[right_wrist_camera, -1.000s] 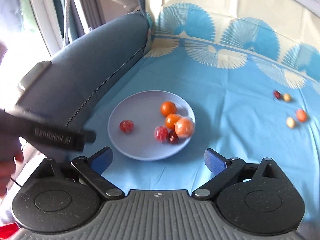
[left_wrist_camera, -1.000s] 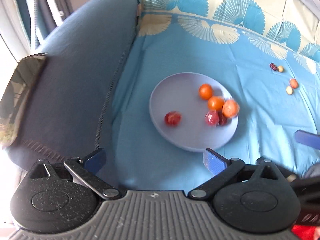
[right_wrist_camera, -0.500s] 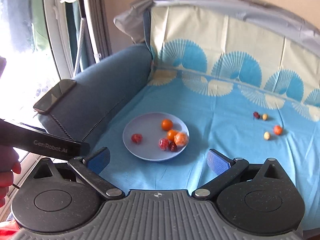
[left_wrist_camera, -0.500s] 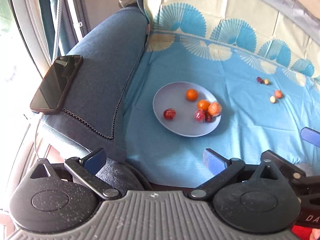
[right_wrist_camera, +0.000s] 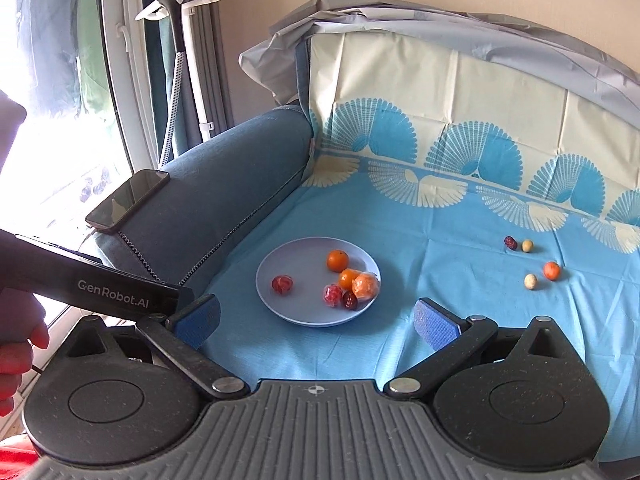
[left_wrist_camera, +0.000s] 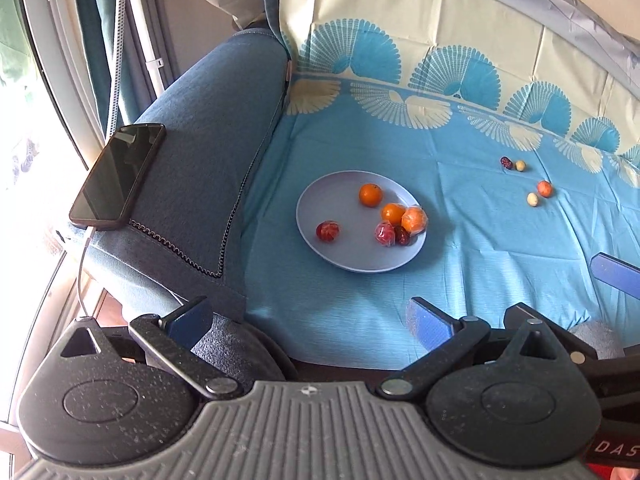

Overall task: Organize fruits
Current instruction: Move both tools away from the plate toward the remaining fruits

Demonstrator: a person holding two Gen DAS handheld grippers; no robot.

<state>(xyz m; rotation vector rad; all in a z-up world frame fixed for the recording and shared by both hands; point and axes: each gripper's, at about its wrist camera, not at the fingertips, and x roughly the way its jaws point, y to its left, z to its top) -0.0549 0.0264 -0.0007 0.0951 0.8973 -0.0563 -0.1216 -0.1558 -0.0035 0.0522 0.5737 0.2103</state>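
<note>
A pale blue plate (left_wrist_camera: 328, 200) (right_wrist_camera: 304, 260) lies on the blue patterned cloth (left_wrist_camera: 460, 240) (right_wrist_camera: 440, 264) that covers the sofa seat. Several fruits rest on it: oranges (left_wrist_camera: 369, 194) (right_wrist_camera: 337, 260), a wrapped orange (left_wrist_camera: 414, 220) (right_wrist_camera: 365, 287) and red fruits (left_wrist_camera: 327, 231) (right_wrist_camera: 282, 283). Further right, loose on the cloth, lie a small orange fruit (left_wrist_camera: 544, 189) (right_wrist_camera: 551, 270), two pale ones (left_wrist_camera: 532, 199) (right_wrist_camera: 530, 281) and a dark red one (left_wrist_camera: 507, 162) (right_wrist_camera: 509, 242). My left gripper (left_wrist_camera: 310, 320) and right gripper (right_wrist_camera: 316, 320) hover open and empty well in front of the plate.
A black phone (left_wrist_camera: 118, 176) (right_wrist_camera: 128, 200) lies on the blue sofa armrest (left_wrist_camera: 200, 152) (right_wrist_camera: 224, 176) at the left, with a cable hanging off. A garment steamer stand (right_wrist_camera: 180, 40) is by the window. A hand (right_wrist_camera: 16, 340) holds the left gripper's handle.
Both grippers have pulled back and up from the plate, so plate and fruits look smaller and the armrest, the phone and the sofa back have come into view. The fruits have not moved.
</note>
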